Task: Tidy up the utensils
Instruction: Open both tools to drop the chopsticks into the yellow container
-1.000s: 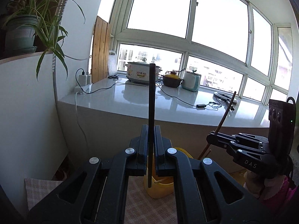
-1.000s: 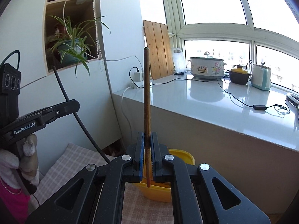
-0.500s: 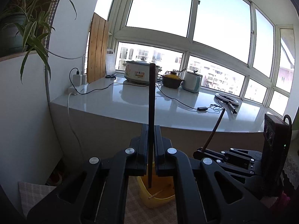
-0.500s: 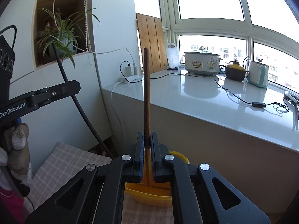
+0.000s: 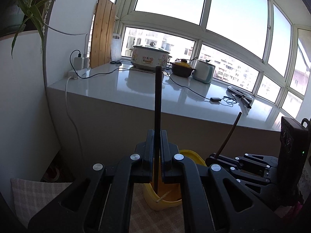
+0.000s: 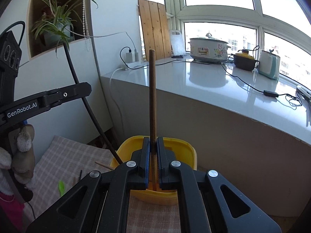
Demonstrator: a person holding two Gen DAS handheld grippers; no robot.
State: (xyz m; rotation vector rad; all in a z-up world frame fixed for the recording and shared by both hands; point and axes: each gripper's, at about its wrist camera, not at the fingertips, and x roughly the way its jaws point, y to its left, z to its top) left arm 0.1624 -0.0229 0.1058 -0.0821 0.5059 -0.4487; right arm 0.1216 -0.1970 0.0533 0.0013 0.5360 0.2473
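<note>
My left gripper (image 5: 156,151) is shut on a black chopstick (image 5: 157,101) that stands upright, its lower tip inside the yellow container (image 5: 191,155). A pale wooden stick (image 5: 164,196) lies in that container. In the right wrist view my right gripper (image 6: 153,151) is shut on a brown wooden chopstick (image 6: 152,97), also upright, its lower end over the yellow container (image 6: 175,143). The left gripper (image 6: 85,91) shows at the left there, with the black chopstick (image 6: 83,101) slanting down to the container's left rim. The right gripper (image 5: 213,156) shows low right in the left view.
The container stands on a checked cloth (image 6: 64,155), where a green utensil (image 6: 61,187) and a dark stick (image 6: 79,175) lie. Behind rises a white counter (image 5: 136,85) with a cooker, pots and cables. A gloved hand (image 6: 21,145) holds the left gripper. A plant hangs at upper left.
Both grippers have sunk toward the yellow container, which now looks larger and closer. Both chopsticks stay gripped, their lower ends now at the container's mouth.
</note>
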